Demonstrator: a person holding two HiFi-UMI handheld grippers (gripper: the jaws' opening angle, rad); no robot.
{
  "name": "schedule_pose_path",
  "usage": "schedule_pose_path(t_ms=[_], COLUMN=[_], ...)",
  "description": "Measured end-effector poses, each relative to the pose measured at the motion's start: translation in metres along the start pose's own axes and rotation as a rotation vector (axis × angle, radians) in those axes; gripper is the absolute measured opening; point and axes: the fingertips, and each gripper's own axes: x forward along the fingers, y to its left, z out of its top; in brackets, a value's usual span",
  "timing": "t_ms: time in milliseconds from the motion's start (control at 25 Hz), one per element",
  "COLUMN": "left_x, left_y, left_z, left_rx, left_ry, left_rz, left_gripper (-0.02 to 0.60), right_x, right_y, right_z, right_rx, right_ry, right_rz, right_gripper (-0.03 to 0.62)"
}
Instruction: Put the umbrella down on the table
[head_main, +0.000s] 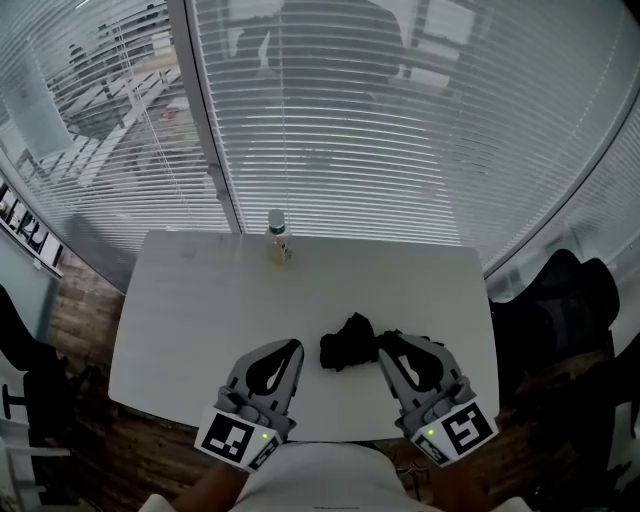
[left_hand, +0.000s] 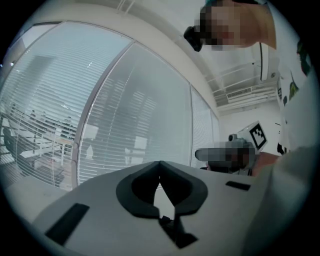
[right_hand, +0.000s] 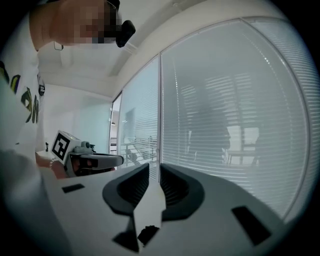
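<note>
— As the head view looks steeply down on the white table (head_main: 200, 300), you have the umbrella (head_main: 348, 342) lying on it. It is a folded black bundle on the near right part, just ahead of your right gripper (head_main: 386, 343). I cannot make out its handle or strap.

— Does that gripper touch it?

— From above I cannot tell, because the tips meet its edge in the picture. Your left gripper (head_main: 291, 350) hangs apart from it, to its left. A small bottle (head_main: 277, 236) stands at the far edge, close to the blinds (head_main: 400, 130), and its label is too small to read.

— And the left gripper view?

— The jaws are together with their tips meeting, and nothing is between them. The umbrella lies outside that view. You see blinds and, at right, your other gripper partly under a blurred patch.

— The right gripper view?

— The jaws are drawn to a thin slit and do not quite meet, with nothing in the slit. The umbrella is out of frame there too. Blinds fill the view, and your left gripper shows at the left edge.
</note>
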Motion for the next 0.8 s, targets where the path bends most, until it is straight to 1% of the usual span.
schedule_pose_path(t_ms=[120,800], left_x=[-0.0021,-0.0056], left_y=[0.0000,0.0020], left_z=[0.0002,-0.0033], left_rx=[0.000,-0.010], left_ry=[-0.002,-0.005], left_rz=[0.003,0.011], left_gripper=[0.011,0.011], right_x=[-0.0022,-0.0033], right_y=[0.0026,0.0063], right_z=[0.0002,0.0050], right_rx=[0.000,-0.014], right_ry=[-0.013,-0.042], right_rz=[-0.008,-0.024], right_gripper=[0.066,0.061])
